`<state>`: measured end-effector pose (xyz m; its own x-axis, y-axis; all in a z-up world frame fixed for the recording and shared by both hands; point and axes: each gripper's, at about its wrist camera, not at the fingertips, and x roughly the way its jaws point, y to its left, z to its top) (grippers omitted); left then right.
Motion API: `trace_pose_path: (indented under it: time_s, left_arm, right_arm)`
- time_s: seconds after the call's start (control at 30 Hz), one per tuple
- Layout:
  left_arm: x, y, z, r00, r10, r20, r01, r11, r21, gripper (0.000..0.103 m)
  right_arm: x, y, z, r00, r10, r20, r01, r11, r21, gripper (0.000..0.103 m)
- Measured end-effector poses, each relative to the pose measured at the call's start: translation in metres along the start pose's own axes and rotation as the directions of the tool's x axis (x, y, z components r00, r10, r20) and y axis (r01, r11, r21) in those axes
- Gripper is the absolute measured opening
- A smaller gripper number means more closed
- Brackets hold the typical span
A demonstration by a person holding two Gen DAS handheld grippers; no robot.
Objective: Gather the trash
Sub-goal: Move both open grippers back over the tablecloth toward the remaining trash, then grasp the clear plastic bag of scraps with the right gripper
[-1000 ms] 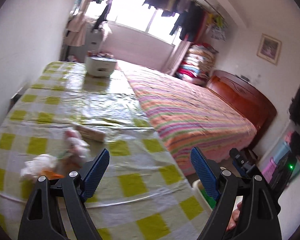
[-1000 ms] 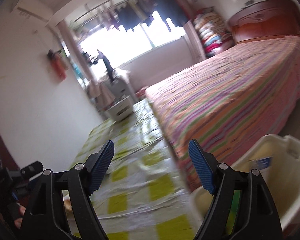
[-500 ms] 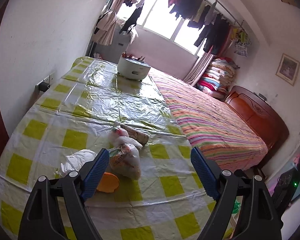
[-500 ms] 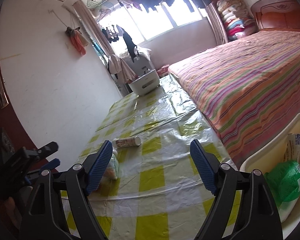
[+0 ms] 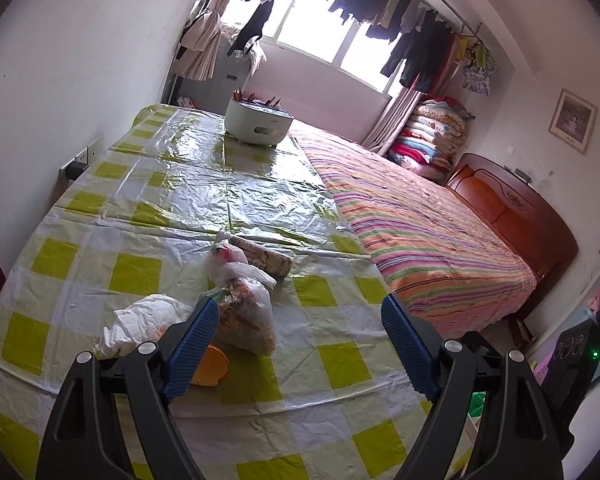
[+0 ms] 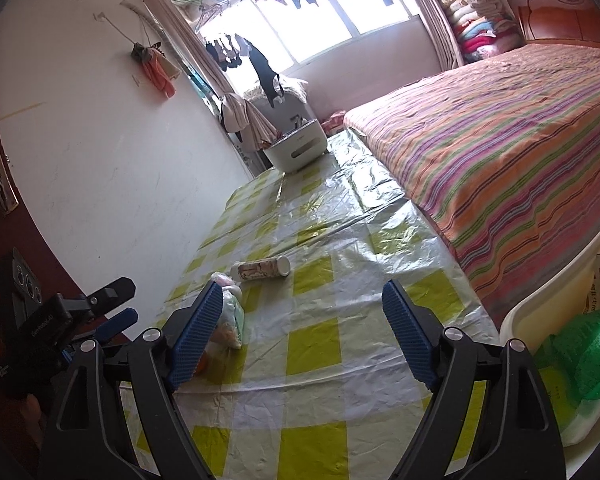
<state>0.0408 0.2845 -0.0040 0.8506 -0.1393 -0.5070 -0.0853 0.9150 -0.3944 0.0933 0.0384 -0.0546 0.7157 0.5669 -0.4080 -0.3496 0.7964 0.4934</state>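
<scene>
My left jaws (image 5: 296, 344) stand wide apart with nothing between the pads, hovering over the near end of the counter (image 5: 332, 364) with its yellow-checked plastic cloth. Just off the left pad, at about ten o'clock, lies the trash: a knotted clear bag (image 5: 246, 312) with orange scraps inside, a crumpled white bag (image 5: 140, 320) to its nine o'clock, and an orange lid (image 5: 210, 368) touching the clear bag's near side. A paper tube (image 5: 264, 258) lies on its side at twelve o'clock beyond the bags.

My right jaws (image 6: 302, 332) are spread wide too and hold nothing. At their four o'clock, off the counter's edge, stands a cream bin (image 6: 548, 292) holding a green bag (image 6: 584, 356). A white pot (image 5: 258, 122) sits at the counter's far end, beside the striped bed (image 5: 428, 232).
</scene>
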Motion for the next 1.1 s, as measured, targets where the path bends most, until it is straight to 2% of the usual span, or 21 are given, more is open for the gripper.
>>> trace_pose_path:
  time_s: [0.1, 0.3, 0.47, 0.57, 0.77, 1.1]
  left_arm:
    - [-0.003, 0.009, 0.004, 1.0, -0.007, 0.006, 0.007, 0.999, -0.033, 0.081]
    - [-0.018, 0.029, 0.011, 0.999, 0.004, 0.035, -0.001, 0.997, -0.079, 0.081]
    - [-0.031, 0.047, 0.016, 0.998, 0.037, 0.056, -0.032, 0.995, -0.097, 0.081]
    - [-0.036, 0.059, 0.019, 0.996, 0.053, 0.065, -0.044, 0.991, -0.126, 0.081]
    - [-0.044, 0.078, 0.023, 0.995, 0.068, 0.072, -0.055, 0.983, -0.178, 0.081]
    - [-0.044, 0.091, 0.022, 0.997, 0.067, 0.042, -0.057, 0.977, -0.205, 0.081]
  right_arm:
    - [0.006, 0.006, 0.003, 1.0, 0.004, -0.009, -0.005, 1.0, -0.025, 0.081]
    - [0.028, 0.035, 0.007, 0.998, 0.025, -0.053, -0.033, 0.988, -0.152, 0.082]
    - [0.07, 0.073, -0.007, 0.978, 0.086, -0.192, -0.133, 0.959, -0.249, 0.082]
    - [0.093, 0.096, -0.015, 0.968, 0.065, -0.243, -0.141, 0.94, -0.311, 0.082]
    - [0.141, 0.117, -0.019, 0.932, 0.064, -0.356, -0.177, 0.939, -0.295, 0.082]
    - [0.184, 0.123, -0.024, 0.905, 0.016, -0.425, -0.161, 0.938, -0.307, 0.079]
